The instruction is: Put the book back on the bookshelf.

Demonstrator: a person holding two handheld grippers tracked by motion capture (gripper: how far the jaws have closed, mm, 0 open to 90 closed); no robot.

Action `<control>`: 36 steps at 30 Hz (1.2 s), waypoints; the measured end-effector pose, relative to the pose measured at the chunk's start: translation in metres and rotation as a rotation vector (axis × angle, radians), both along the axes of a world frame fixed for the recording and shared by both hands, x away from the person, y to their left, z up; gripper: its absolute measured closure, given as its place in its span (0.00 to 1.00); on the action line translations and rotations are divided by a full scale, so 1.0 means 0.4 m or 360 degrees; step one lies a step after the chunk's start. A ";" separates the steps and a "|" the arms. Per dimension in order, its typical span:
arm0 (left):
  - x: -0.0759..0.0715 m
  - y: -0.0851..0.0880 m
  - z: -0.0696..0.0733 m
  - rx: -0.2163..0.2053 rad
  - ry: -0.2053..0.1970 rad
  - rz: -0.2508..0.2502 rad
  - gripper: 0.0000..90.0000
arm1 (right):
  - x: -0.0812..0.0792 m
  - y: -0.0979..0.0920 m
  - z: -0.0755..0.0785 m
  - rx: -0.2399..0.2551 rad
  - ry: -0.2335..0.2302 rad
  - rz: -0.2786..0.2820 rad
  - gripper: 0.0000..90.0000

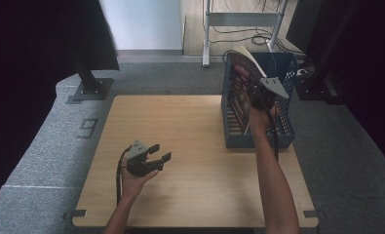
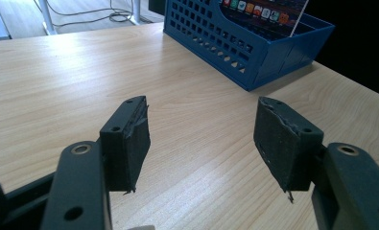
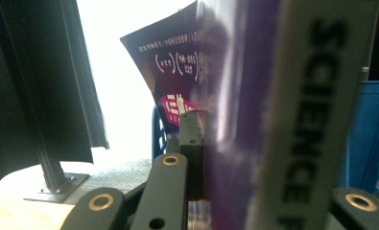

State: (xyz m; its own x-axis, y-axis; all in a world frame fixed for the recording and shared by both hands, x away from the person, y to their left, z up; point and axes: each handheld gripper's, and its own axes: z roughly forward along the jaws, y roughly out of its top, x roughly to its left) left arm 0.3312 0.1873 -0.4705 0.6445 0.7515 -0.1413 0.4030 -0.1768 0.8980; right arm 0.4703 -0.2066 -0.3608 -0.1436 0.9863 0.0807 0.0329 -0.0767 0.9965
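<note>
Gripping a book (image 1: 240,83) upright in the blue basket (image 1: 285,134), right claw (image 1: 255,95)

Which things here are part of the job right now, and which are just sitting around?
Part of the job:
- book, clamped upright over the basket
- right gripper, shut on the book
- blue basket

Just there:
- left gripper, jaws open, holding nothing
- table
- metal post beyond the table
- cables on the floor
</note>
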 end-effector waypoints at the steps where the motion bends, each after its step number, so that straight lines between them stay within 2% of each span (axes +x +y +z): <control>1: 0.000 0.000 0.000 0.0000 0.0001 -0.0001 0.41 | 0.000 0.000 0.000 0.0000 0.0000 0.0000 0.91; 10: -0.001 0.005 0.003 -0.0004 -0.0005 0.0006 0.41 | 0.016 -0.003 -0.007 0.0019 -0.0002 -0.0019 0.91; 16: -0.004 0.009 0.006 -0.0017 -0.0019 0.0014 0.42 | 0.033 0.010 -0.022 -0.0008 0.0012 -0.0015 0.91; 20: -0.005 0.010 0.007 -0.0014 -0.0015 0.0010 0.42 | 0.055 0.030 -0.046 -0.0044 0.0031 -0.0023 0.91; 26: -0.002 0.015 0.005 -0.0018 -0.0007 0.0018 0.42 | 0.075 0.045 -0.080 -0.0040 0.0061 -0.0024 0.91; 32: -0.003 0.017 0.005 -0.0023 -0.0010 0.0022 0.42 | 0.078 0.050 -0.111 -0.0013 0.0082 0.0001 0.91; 36: -0.004 0.012 0.005 -0.0014 -0.0011 0.0017 0.42 | 0.071 0.053 -0.132 -0.0039 0.0114 0.0010 0.90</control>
State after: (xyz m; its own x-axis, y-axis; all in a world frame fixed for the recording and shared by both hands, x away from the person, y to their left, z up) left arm 0.3294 0.1920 -0.4684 0.6374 0.7570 -0.1438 0.3989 -0.1645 0.9021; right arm 0.4989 -0.1856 -0.4135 -0.1444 0.9873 0.0666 0.1047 -0.0516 0.9932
